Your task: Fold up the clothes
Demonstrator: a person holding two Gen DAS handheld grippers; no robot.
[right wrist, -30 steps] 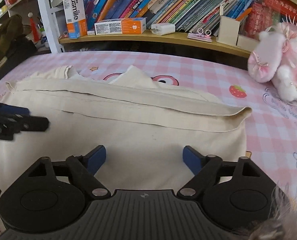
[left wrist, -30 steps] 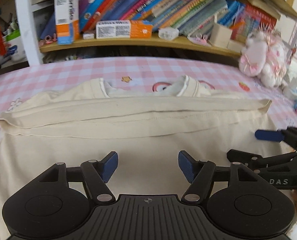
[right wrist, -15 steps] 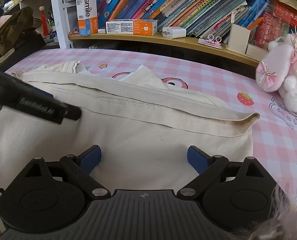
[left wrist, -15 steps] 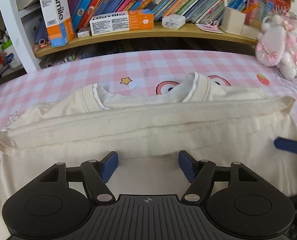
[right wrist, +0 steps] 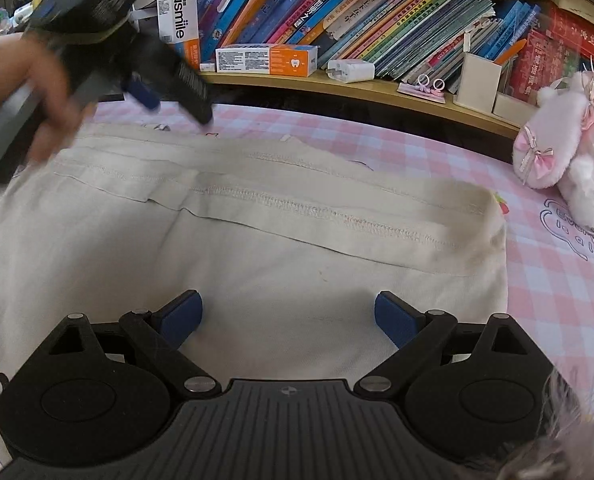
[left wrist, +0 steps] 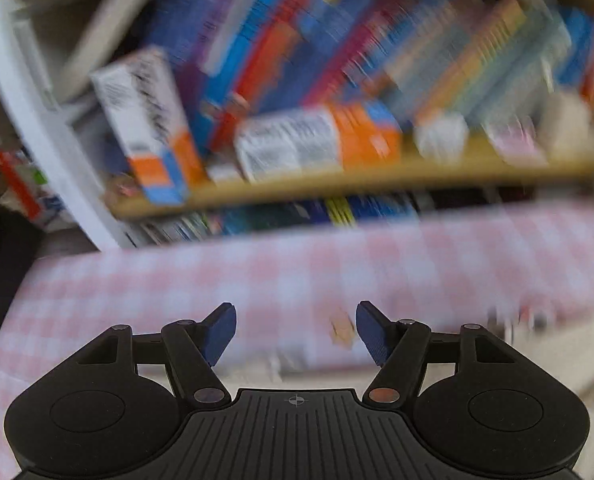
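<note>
A cream garment (right wrist: pixel 297 248) lies spread on the pink checked cloth (right wrist: pixel 417 144), its stitched hem folded over into a band across the far side. My right gripper (right wrist: pixel 287 316) hovers over the near part of the garment, open, with nothing between its blue pads. A hand holds my left gripper (right wrist: pixel 177 104) raised above the garment's far left corner. In the blurred left wrist view the left gripper (left wrist: pixel 295 332) is open and empty over the checked cloth (left wrist: pixel 177 288), with a strip of the garment (left wrist: pixel 577 344) at the lower right.
A wooden bookshelf (right wrist: pixel 337 84) full of books runs along the far side, with toothpaste boxes (right wrist: pixel 269 60) and a white charger (right wrist: pixel 351 71) on it. A pink plush toy (right wrist: pixel 565 152) sits at the right on the cloth.
The left gripper has lifted off the garment and swung toward the shelf, blurring its view. The folded band now lies flatter, covering the collar. The right gripper stayed put, its jaws a little wider.
</note>
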